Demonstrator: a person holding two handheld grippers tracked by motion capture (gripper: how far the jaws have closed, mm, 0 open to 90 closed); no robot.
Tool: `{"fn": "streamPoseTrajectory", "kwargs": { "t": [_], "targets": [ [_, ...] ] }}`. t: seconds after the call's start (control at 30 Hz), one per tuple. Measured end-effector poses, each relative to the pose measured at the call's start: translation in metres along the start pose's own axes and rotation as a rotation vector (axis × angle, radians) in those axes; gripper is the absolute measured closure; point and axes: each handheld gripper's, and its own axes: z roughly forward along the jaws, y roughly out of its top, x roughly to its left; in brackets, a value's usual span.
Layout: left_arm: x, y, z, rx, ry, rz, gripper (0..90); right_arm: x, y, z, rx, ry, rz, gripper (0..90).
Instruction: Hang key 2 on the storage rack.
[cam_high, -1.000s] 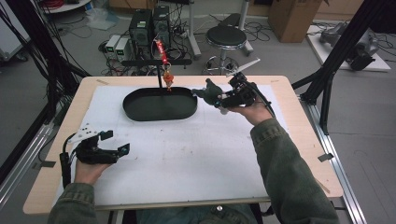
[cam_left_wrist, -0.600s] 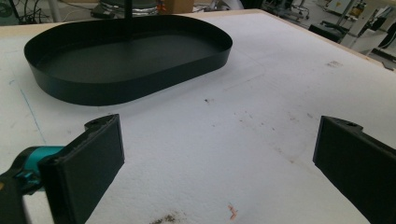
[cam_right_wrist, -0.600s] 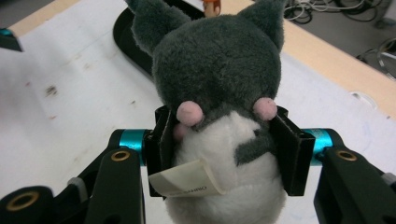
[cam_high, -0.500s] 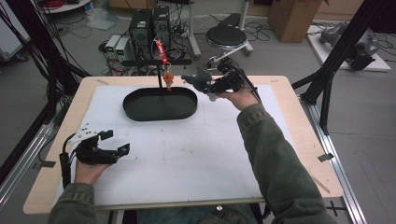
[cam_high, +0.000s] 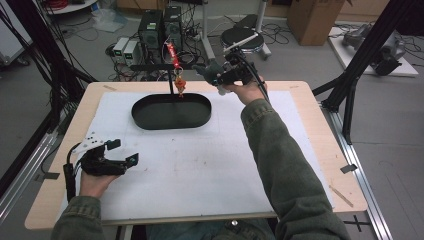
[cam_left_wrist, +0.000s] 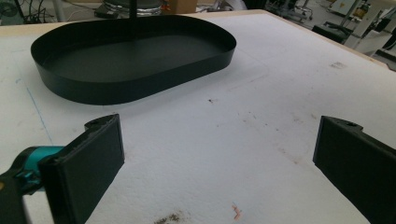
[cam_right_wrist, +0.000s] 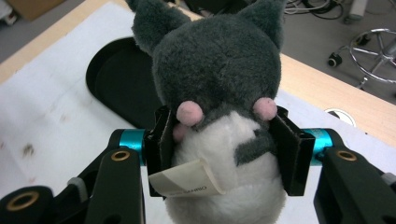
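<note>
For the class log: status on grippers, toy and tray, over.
Right gripper shut on plush toy, raised beyond the tray. Left gripper open, low over the mat. Stand with red charm close beside the toy.

the plush cat is dark grey and furry, with two pointed ears, a white belly, small pink paws and a cream sewn-in label curling off its lower side. it is clamped at the belly between the pads of the right tool, head pointing away from it. in the high view the plush cat hangs in the air above the far edge of the worktop, just right of the black oval tray.
</note>
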Motion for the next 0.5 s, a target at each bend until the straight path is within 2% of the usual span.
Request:
{"fn": "streamPoseTrajectory", "kwargs": {
  "t": [0.07,0.17,0.23,0.5],
  "targets": [
    [0.000,0.000,0.000,0.000,0.000,0.001,2.3,-0.002,0.002,0.002,-0.012,-0.003,0.033,47.8],
    [0.001,0.000,0.001,0.006,-0.001,0.001,2.4,-0.004,0.004,0.009,-0.042,-0.005,0.044,47.8],
    [0.001,0.000,0.001,0.009,-0.003,0.000,2.3,-0.003,0.005,0.014,-0.039,-0.009,0.037,47.8],
    [0.001,0.000,0.000,0.007,0.002,-0.004,2.4,0.000,0.006,0.029,-0.040,-0.050,0.071,47.7]
  ]
}}
